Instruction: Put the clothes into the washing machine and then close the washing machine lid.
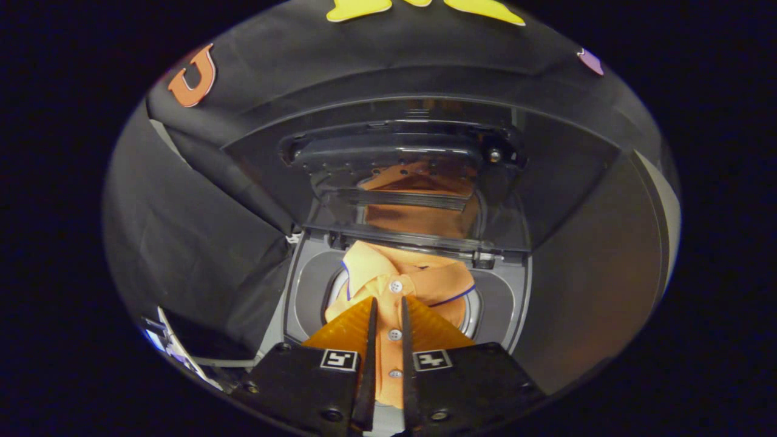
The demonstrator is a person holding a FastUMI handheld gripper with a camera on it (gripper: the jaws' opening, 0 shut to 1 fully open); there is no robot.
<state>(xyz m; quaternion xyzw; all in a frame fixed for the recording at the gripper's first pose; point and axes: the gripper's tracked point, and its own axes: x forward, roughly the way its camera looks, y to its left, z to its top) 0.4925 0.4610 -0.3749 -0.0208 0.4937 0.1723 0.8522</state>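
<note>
A: In the gripper view, what was the hand-held gripper (387, 315) doing?

B: Its fingers stood almost pressed together, with only a thin gap, and the button strip of the orange shirt (397, 285) ran through that gap. I judged it to be pinching the shirt by that strip, though the contact itself was hard to make out.

A: And where was the shirt?

B: It hung from the fingers over the round opening of the washer (303, 291), its collar just beyond the fingertips. Most of it seemed above or at the mouth of the drum, not yet dropped in.

A: The lid?

B: The lid (419, 182) stood raised behind the opening, and its glossy pane mirrored the orange cloth.

A: What could have gone wrong from there?

B: If the fingers had let go while part of the shirt lay across the rim, a sleeve or hem could have draped outside. The lid would then have come down on cloth and failed to seat. A thin pinch on the button strip could also have slipped early.

A: Anything else?

B: The raised lid sat close beyond the fingers, so pushing too far forward could have knocked it.
</note>
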